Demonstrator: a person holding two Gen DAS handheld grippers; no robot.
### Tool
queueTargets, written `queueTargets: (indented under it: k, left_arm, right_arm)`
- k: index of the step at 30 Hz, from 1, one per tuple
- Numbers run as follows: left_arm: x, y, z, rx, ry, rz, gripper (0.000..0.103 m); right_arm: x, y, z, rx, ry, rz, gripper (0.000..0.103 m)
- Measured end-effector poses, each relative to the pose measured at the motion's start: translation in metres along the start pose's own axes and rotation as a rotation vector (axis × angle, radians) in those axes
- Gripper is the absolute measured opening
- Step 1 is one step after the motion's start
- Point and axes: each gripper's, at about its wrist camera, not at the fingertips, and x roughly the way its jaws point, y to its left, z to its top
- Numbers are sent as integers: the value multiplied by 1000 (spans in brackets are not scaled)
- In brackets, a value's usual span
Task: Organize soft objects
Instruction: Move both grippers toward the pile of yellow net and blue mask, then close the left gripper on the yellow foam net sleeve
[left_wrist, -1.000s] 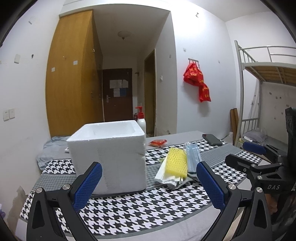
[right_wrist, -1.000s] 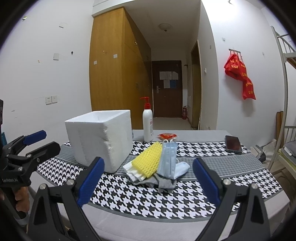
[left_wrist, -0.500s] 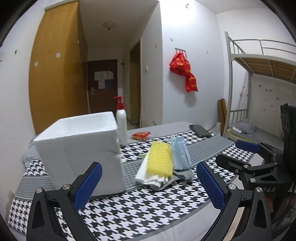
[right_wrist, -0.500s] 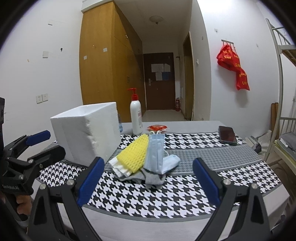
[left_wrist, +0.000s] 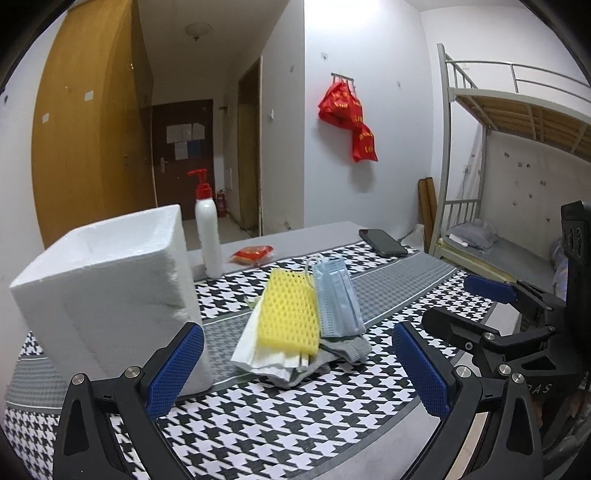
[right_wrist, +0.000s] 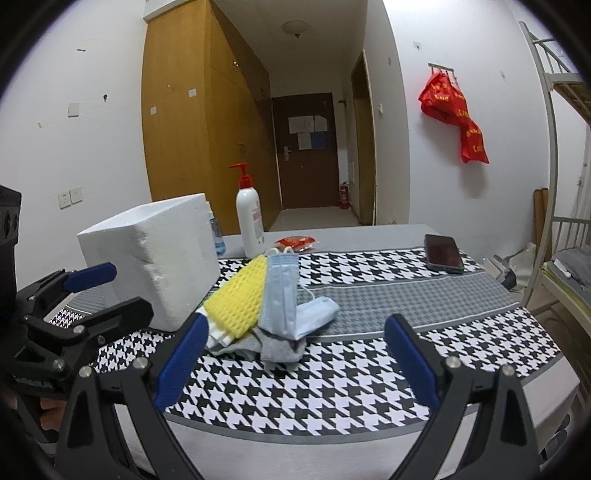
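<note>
A small heap of soft things lies near the middle of the surface (right_wrist: 461, 295), on its black-and-white houndstooth cloth (right_wrist: 332, 384), just right of a white foam box (left_wrist: 107, 291). On top sits a yellow sponge (left_wrist: 290, 314) with a netted, honeycomb texture, lying flat and slightly tilted; just beside it on the right, touching it, is a pale blue pleated face mask (left_wrist: 338, 299) with white ear loops. A second blue mask (right_wrist: 317, 314) sticks out to the right lower in the heap. Under these are white folded sheets (left_wrist: 258, 349), cloth or paper, and a grey sock-like fabric piece (right_wrist: 273, 347) at the near edge. The left tongs (left_wrist: 297, 369) hover at the near side of the surface, spread wide and gripping nothing, framing the heap between their blue pads (left_wrist: 175, 369). The right tongs (right_wrist: 295, 365) are likewise released and empty, also near the heap. Farther back stand a white pump bottle (right_wrist: 250, 221) with a red top, a red packet (right_wrist: 295, 242), and a dark phone (right_wrist: 443, 253) at the far right.
</note>
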Motion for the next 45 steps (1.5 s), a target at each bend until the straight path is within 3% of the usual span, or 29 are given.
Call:
queueTargets:
  k: [11, 24, 32, 41, 45]
  left_arm:
    - [34, -3, 4, -8, 61, -12, 102]
    - [74, -5, 7, -8, 135, 6, 90]
    - [92, -3, 5, 5, 163, 64, 84]
    - [101, 2, 4, 2, 195, 75, 80]
    - [105, 5, 4, 2, 206, 76, 73]
  right_arm:
    - [17, -22, -6, 26, 41, -38, 98]
    - [26, -56, -12, 78, 73, -75, 98]
    - [35, -64, -13, 81, 93, -63, 98]
    - [49, -60, -9, 59, 107, -12, 98]
    - [56, -54, -6, 37, 116, 6, 98]
